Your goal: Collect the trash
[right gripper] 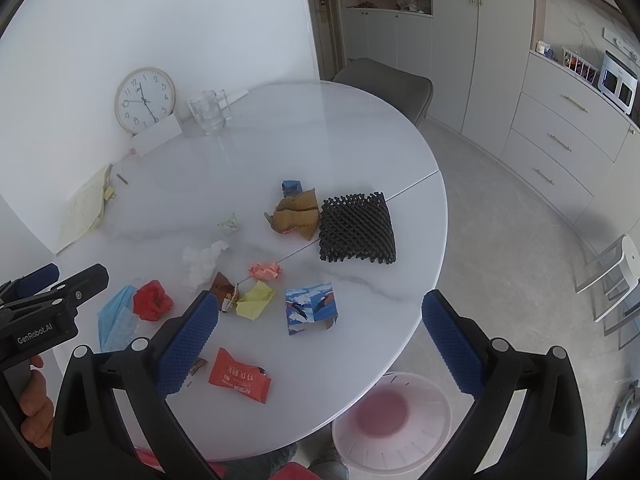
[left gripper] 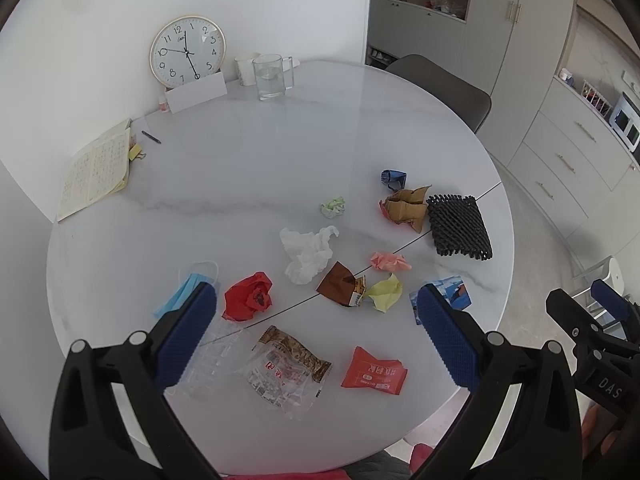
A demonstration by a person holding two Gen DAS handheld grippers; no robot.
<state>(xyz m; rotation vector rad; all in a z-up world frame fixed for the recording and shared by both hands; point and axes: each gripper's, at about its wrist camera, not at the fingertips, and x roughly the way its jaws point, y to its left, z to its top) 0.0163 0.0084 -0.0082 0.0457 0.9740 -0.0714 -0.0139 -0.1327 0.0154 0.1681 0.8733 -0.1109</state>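
Trash lies scattered on the round white table: an orange-red wrapper, a clear printed snack bag, a red crumpled wrapper, a blue face mask, a white tissue, a brown wrapper, yellow paper, pink paper, a blue printed carton, a black foam net and brown paper. My left gripper is open above the near trash. My right gripper is open and empty above the table's near right edge.
A pink-white bin stands on the floor below the table's near right edge. A clock, glass jug, white cups, notebook and pen sit at the back. A grey chair stands beyond the table.
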